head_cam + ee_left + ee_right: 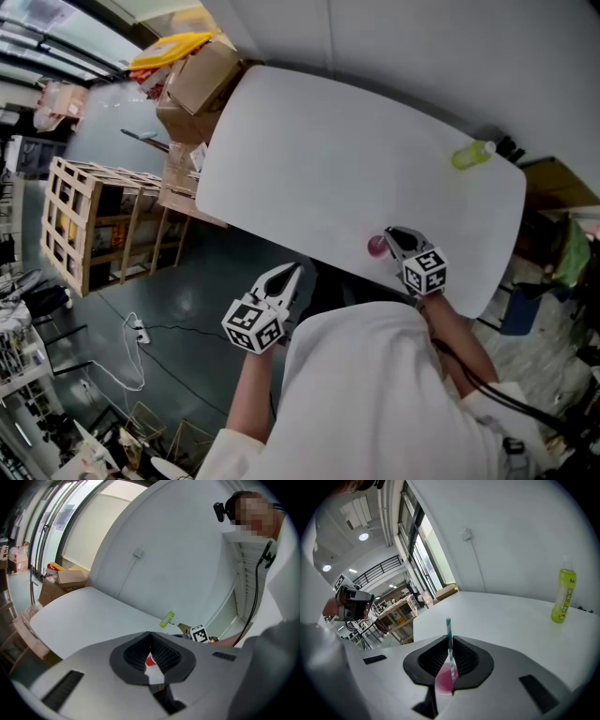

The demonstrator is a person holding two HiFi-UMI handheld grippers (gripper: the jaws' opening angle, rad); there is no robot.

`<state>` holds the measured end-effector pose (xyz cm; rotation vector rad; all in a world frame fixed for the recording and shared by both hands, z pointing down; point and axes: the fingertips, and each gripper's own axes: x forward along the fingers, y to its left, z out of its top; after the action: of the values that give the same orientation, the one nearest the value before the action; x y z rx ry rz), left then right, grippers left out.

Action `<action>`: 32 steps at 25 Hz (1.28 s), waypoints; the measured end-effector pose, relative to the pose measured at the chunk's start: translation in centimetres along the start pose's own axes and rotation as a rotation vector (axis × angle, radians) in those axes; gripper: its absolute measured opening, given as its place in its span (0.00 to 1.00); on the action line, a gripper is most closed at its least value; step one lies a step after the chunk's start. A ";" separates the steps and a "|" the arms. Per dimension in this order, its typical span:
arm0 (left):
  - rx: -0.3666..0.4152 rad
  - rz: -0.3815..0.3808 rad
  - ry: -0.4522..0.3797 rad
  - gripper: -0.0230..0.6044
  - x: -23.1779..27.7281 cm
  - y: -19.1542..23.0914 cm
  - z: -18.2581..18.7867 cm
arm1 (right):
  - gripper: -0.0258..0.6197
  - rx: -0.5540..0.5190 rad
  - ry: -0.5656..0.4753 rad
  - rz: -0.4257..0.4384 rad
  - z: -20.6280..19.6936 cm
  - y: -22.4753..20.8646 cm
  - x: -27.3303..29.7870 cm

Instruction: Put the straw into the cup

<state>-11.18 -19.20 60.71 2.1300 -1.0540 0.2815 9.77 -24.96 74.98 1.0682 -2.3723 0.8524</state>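
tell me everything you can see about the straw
The straw is thin and straight, striped teal and white, and looks like paper. It stands nearly upright, pinched between the closed jaws of the right tool, with its top end poking out above them. Its lower part runs across the pink cup seen through the gap below the jaws; whether its tip is inside the cup cannot be told. The head view does not show it clearly.
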 end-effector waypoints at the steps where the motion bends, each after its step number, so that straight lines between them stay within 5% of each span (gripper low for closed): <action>1: -0.002 0.002 0.000 0.04 0.0 0.0 0.0 | 0.12 0.000 0.004 0.002 0.0 -0.1 0.1; 32: 0.004 0.079 -0.039 0.04 1.2 -2.6 -0.6 | 0.12 0.003 -0.058 -0.002 2.8 -4.9 -5.2</action>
<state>-8.35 -18.49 60.41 2.1079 -1.1630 0.2810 16.55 -26.61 71.74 1.1105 -2.4179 0.8354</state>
